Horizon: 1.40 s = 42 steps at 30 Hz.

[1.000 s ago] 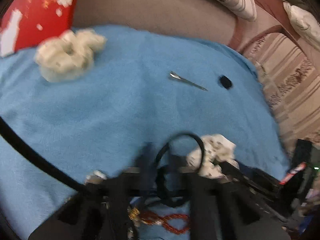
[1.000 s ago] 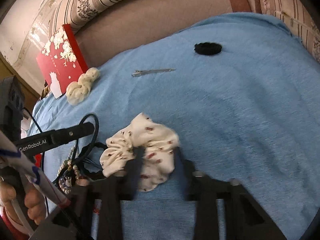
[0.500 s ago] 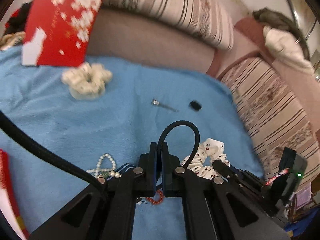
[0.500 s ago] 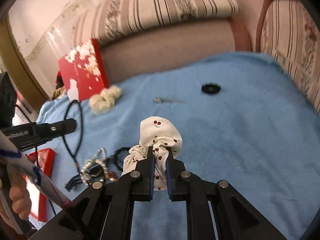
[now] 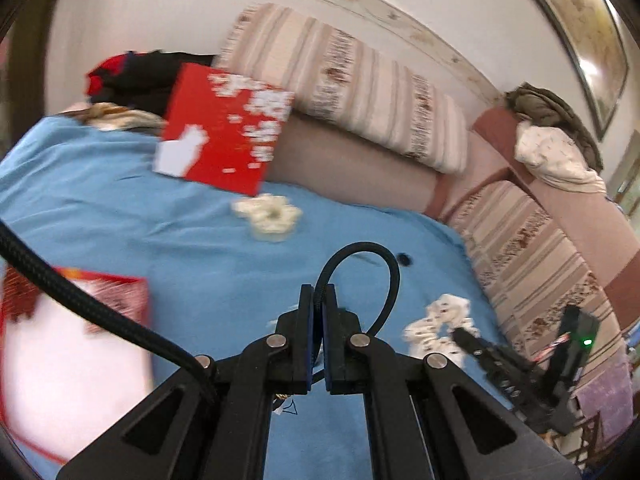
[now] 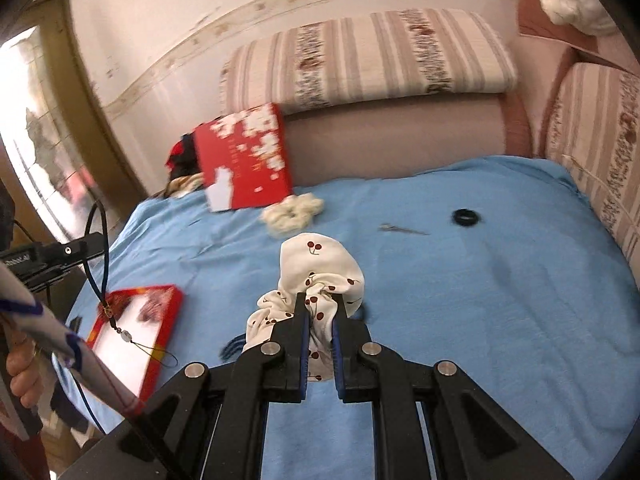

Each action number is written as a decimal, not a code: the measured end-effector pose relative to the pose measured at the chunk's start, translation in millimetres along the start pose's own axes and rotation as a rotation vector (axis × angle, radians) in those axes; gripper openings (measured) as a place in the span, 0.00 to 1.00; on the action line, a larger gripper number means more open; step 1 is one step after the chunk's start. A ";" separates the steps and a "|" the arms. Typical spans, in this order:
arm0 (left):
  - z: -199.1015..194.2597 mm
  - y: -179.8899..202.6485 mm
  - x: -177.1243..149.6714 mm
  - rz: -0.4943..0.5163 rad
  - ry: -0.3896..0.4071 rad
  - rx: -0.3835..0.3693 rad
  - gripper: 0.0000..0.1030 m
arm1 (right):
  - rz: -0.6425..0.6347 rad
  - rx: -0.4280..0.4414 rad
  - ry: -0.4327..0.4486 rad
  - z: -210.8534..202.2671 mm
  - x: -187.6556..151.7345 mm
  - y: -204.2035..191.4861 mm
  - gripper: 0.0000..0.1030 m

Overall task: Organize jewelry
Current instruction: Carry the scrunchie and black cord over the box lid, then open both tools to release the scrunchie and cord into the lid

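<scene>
My left gripper (image 5: 319, 300) is shut on a black cord necklace (image 5: 374, 258) that loops above its fingers and hangs with a small pendant (image 6: 126, 335) in the right wrist view. My right gripper (image 6: 320, 304) is shut on a white cherry-print scrunchie (image 6: 320, 268), lifted off the blue blanket (image 6: 480, 300); it also shows in the left wrist view (image 5: 438, 322). An open red box with a white inside (image 6: 136, 332) lies at the left, also in the left wrist view (image 5: 60, 356).
A cream scrunchie (image 6: 292, 214), a metal hair clip (image 6: 402, 230) and a black hair tie (image 6: 465, 217) lie on the blanket. A red box lid (image 6: 244, 160) leans on the sofa back. Striped cushions (image 6: 372, 56) border the back and right.
Both grippers closed and rose off the blanket, the left lifting the black cord necklace, the right lifting the cherry scrunchie. The open red box has come into view at the left.
</scene>
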<state>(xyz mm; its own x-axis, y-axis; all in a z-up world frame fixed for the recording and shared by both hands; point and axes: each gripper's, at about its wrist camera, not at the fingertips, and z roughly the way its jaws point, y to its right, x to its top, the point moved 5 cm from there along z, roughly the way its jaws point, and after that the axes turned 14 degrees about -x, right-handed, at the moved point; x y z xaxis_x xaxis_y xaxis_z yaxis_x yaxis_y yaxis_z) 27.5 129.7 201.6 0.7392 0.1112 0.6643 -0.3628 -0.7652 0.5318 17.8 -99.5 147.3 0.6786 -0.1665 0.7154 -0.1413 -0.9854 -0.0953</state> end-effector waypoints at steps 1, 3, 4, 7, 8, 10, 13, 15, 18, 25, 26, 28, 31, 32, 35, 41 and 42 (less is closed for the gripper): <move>-12.8 -13.9 -4.2 -0.015 0.006 0.025 0.03 | -0.013 0.013 -0.005 -1.9 -3.5 -9.9 0.10; -31.7 -36.7 -11.9 -0.039 0.015 0.062 0.03 | -0.037 0.036 -0.015 -2.7 -9.1 -29.9 0.10; -42.1 -50.6 -16.0 -0.055 0.021 0.085 0.03 | -0.052 0.051 -0.021 -2.6 -12.4 -41.9 0.10; -68.8 -92.1 -26.0 -0.107 0.039 0.144 0.03 | -0.098 0.089 -0.033 -1.9 -20.2 -77.1 0.10; -77.0 -103.5 -28.4 -0.123 0.044 0.158 0.03 | -0.110 0.099 -0.037 -1.0 -22.4 -86.3 0.10; -94.5 -134.0 -35.8 -0.165 0.057 0.198 0.03 | -0.137 0.129 -0.052 2.0 -28.1 -111.5 0.10; -112.0 -173.6 -46.5 -0.209 0.065 0.258 0.03 | -0.175 0.184 -0.089 9.6 -39.8 -152.4 0.10; -116.9 -195.6 -52.6 -0.242 0.063 0.280 0.03 | -0.195 0.213 -0.112 14.3 -47.9 -174.7 0.10; -119.8 -233.4 -61.9 -0.296 0.052 0.308 0.03 | -0.235 0.273 -0.165 24.9 -66.1 -215.9 0.10; -110.8 -291.6 -72.9 -0.366 0.021 0.380 0.03 | -0.360 0.360 -0.265 40.4 -118.4 -289.8 0.10; -109.1 -296.8 -73.2 -0.375 0.019 0.389 0.03 | -0.386 0.363 -0.274 42.7 -126.8 -298.8 0.10; -107.4 -310.4 -76.2 -0.395 0.015 0.407 0.03 | -0.430 0.362 -0.286 48.2 -140.3 -313.2 0.10; -106.1 -323.4 -78.0 -0.418 0.012 0.425 0.03 | -0.471 0.357 -0.306 57.5 -154.7 -326.8 0.10; -105.0 -327.5 -78.2 -0.424 0.010 0.430 0.03 | -0.480 0.354 -0.308 60.7 -156.2 -327.8 0.10; -102.1 -336.7 -76.9 -0.426 0.000 0.449 0.03 | -0.508 0.331 -0.304 67.3 -163.4 -331.4 0.10; -102.6 -350.6 -73.1 -0.459 0.008 0.498 0.03 | -0.522 0.309 -0.312 76.2 -170.4 -327.5 0.11; -104.0 -352.8 -73.0 -0.465 0.012 0.503 0.03 | -0.521 0.308 -0.313 77.0 -170.6 -326.5 0.11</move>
<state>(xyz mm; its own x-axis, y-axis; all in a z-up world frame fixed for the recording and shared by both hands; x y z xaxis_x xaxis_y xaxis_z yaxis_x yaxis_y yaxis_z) 42.5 457.4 20.2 0.7469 0.5047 0.4329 0.3010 -0.8371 0.4567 3.7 247.8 3.1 0.7857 0.3755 0.4916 0.4406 -0.8975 -0.0187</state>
